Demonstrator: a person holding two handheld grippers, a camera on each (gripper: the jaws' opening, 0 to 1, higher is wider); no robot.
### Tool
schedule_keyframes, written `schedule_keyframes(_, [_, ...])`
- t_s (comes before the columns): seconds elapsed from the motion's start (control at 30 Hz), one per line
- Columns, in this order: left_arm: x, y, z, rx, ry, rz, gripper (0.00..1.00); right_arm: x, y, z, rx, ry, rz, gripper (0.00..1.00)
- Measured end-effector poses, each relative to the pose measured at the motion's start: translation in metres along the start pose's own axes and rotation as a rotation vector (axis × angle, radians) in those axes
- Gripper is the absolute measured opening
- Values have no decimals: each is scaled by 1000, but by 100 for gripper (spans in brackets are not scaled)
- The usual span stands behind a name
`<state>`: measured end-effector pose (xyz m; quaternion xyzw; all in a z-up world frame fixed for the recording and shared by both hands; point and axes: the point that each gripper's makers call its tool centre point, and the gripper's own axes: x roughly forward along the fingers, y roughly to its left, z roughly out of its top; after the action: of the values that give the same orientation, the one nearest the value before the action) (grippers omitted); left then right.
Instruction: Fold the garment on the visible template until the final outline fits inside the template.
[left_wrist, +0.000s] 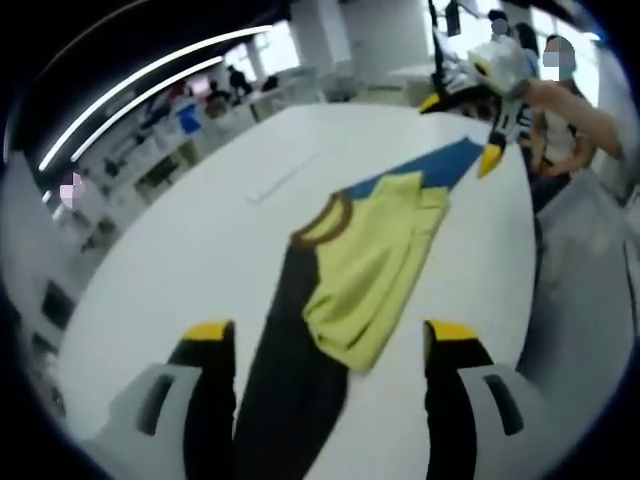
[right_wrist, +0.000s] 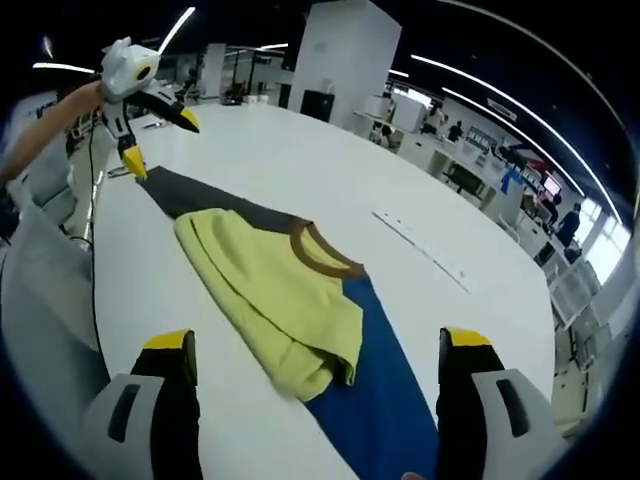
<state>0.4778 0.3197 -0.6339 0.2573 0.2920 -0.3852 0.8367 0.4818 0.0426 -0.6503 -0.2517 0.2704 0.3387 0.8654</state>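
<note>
Your left gripper (left_wrist: 330, 350) and right gripper (right_wrist: 318, 360) — both spread, empty — face each other along the T-shirt's (right_wrist: 275, 285) long axis, sleeve ends nearest.

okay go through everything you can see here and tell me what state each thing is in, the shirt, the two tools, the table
garment: partly folded, yellow body bunched toward the middle, dark sleeve and blue sleeve spread out flat.
brown collar: exposed, lying on top.
left tool: open, holding nothing, above the dark sleeve end.
right tool: open, holding nothing, above the blue sleeve end.
white table: carries the garment, with a faint line marked on it.
</note>
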Motion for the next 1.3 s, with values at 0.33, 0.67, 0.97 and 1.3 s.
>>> schedule_keyframes(0.33, [-17,-31,-8,-25,-24,-43,89,-31,18,0,4,-30,9,100])
schedule_keyframes(0.67, [-33,-43,-13,-34,-25,-34,97,-56,27,-1,5,-51,-6,100])
schedule_keyframes(0.97, [-44,-52,-8,-99,-70,-8,100,-71,37,0,15,-84,-14,100])
schedule_keyframes(1.3, [-46,-58,-14,-138,-87,-27,100,-79,43,-10,25,-63,-21,100])
